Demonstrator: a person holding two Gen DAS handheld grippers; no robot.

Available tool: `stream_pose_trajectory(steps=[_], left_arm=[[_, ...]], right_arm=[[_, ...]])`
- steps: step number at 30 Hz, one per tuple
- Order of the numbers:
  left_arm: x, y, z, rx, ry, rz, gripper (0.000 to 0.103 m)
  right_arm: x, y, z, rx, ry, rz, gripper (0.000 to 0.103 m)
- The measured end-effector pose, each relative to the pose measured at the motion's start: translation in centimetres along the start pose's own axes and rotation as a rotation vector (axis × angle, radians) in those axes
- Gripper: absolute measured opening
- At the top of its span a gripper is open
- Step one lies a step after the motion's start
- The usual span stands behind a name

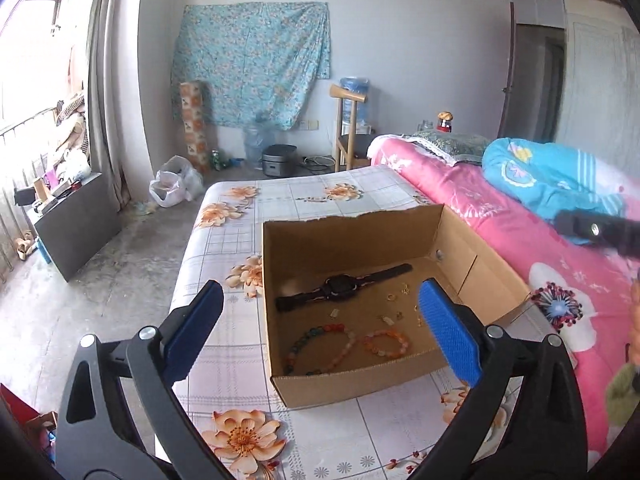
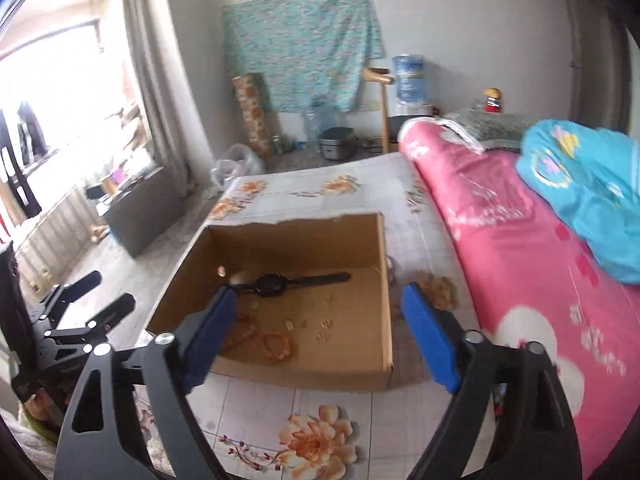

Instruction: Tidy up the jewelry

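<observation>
Jewelry gathered in an open cardboard box [image 1: 400, 240], seen from both wrist views. A black wristwatch [image 1: 342, 287] lies flat and diagonal across the box floor. In front of it lie a multicoloured bead bracelet [image 1: 316, 346] and, just beside that, a smaller orange bead bracelet [image 1: 386, 343]. Small gold-coloured pieces [image 1: 400, 304], probably earrings or charms, are scattered between the watch and the bracelets; they are too small to identify. All items rest loose on the floor of the box, none stacked, which suggests the box serves as the collecting container for the task.

The box stands on a floral-print surface [image 1: 248, 364], with its right wall near a pink quilt [image 1: 500, 216] on the adjoining bed; a folded blue blanket [image 1: 560, 176] lies farther back on the quilt.

The left hand-held gripper [image 1: 320, 328] hovers above the near left corner of the box, tilted downward, its blue pads [image 1: 452, 332] wide apart and nothing between them. The right hand-held gripper [image 2: 316, 336] is posed likewise over the near edge, jaws spread and empty, clear of the contents. Both appear raised off the jewelry rather than reaching in, consistent with items having been released. The window [image 1: 36, 48] side of the room lies to the left.
</observation>
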State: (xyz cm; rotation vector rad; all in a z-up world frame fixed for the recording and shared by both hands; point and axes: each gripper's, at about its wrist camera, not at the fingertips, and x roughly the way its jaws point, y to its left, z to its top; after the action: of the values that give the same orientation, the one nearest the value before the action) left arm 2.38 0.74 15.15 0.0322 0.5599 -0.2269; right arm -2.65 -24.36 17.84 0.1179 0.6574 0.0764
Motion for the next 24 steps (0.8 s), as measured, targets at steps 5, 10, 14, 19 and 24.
stream_pose_trajectory(steps=[5, 10, 14, 19, 24], left_arm=[[0.3, 0.2, -1.4, -0.066, 0.048, 0.028, 0.095], [2.4, -0.6, -2.8, -0.042, 0.149, 0.083, 0.095], [4.2, -1.1, -4.1, -0.060, 0.252, 0.093, 0.095], [6.0, -1.5, -5.6, -0.093, 0.365, 0.089, 0.094], [7.1, -1.0, -6.2, -0.140, 0.417, 0.083, 0.095]], right_arm=[[2.0, 1.1, -4.2, -0.010, 0.067, -0.155, 0.092], [4.0, 2.0, -6.3, -0.024, 0.166, -0.135, 0.096], [5.4, 2.1, -6.5, -0.005, 0.220, -0.122, 0.096], [6.0, 2.5, -6.6, -0.002, 0.243, -0.120, 0.096], [7.0, 3.3, -6.7, -0.022, 0.267, -0.128, 0.096]])
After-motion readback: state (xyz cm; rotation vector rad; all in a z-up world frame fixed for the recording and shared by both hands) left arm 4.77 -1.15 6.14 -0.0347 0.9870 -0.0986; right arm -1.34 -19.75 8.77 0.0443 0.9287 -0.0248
